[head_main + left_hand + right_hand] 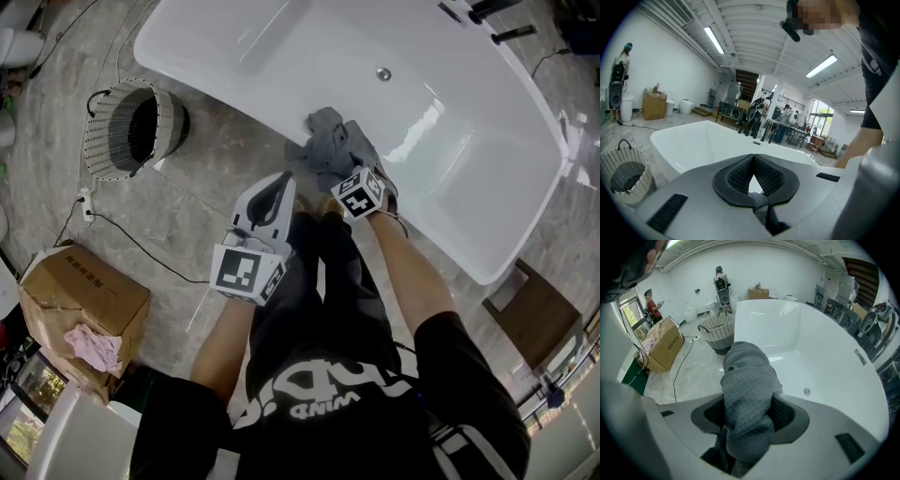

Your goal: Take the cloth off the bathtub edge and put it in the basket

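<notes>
A grey quilted cloth (pixel 328 145) lies bunched on the near rim of the white bathtub (pixel 450 150). My right gripper (pixel 345 172) is at the cloth's near end. In the right gripper view the cloth (pixel 747 380) fills the gap between the wide-standing jaws of the right gripper (pixel 749 414), and I see no squeeze on it. My left gripper (pixel 277 182) hovers over the floor just left of the cloth, short of the tub rim; it (pixel 753 159) is shut with nothing in it. The woven basket (pixel 103 131) stands on the floor to the left.
A cardboard box (pixel 84 300) holding a pink rag (pixel 94 345) sits at the lower left, with a black cable (pixel 141 246) running across the stone floor. Black taps (pixel 497 14) are on the tub's far rim. A wooden stool (pixel 534 314) stands at the right. People stand in the background.
</notes>
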Demonstrator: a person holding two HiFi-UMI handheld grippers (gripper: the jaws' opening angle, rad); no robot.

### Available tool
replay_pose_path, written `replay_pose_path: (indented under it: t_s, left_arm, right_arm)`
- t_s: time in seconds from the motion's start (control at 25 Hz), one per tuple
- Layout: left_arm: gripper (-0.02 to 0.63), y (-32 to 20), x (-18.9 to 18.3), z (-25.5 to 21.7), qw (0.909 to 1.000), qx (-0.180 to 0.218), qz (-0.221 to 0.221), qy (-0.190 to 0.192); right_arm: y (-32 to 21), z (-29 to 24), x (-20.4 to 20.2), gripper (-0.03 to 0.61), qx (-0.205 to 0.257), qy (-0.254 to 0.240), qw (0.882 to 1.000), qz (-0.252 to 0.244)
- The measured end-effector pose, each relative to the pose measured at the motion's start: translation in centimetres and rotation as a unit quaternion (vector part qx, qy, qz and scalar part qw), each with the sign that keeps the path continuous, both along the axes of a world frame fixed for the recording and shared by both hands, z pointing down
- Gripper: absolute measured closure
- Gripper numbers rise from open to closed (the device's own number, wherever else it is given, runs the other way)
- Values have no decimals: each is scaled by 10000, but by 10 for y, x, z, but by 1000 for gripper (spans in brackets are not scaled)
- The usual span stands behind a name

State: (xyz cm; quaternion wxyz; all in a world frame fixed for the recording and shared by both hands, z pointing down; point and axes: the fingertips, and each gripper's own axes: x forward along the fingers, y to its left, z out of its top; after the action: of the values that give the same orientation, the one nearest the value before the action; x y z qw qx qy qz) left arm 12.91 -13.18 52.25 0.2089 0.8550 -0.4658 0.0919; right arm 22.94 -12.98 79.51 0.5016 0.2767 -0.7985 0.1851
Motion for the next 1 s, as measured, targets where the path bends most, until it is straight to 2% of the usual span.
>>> replay_pose_path:
  t_s: [0.24, 0.32, 0.36, 0.52, 0.68, 0.84, 1.0]
  left_arm:
    - [603, 4, -7, -15, 10000, 32, -59, 25]
    - [603, 4, -8, -19, 10000, 33, -68, 38]
    - [603, 4, -8, -19, 10000, 25, -65, 41]
    - [603, 5, -3, -22, 10000, -6, -37, 57]
    - [603, 5, -4, -38, 9999, 90, -42, 59]
    - [603, 9, -9, -59, 9998, 169, -106, 64]
    - [603, 15, -13, -90, 9994, 288, -189, 76]
  right_arm:
    - [6, -30, 2, 404, 132, -243, 9994, 218]
    - [8, -39, 3, 479, 170, -310, 9991, 219]
    - [8, -41, 3, 496, 177, -327, 9991, 212]
    - [8, -52, 3, 517, 201, -434, 9987, 153]
    - [6, -85, 1, 522, 388, -625, 9973, 88]
    - [8, -140, -1, 522, 625, -901, 9938, 180]
    - [7, -217, 0, 522, 1044, -1214, 9868, 255]
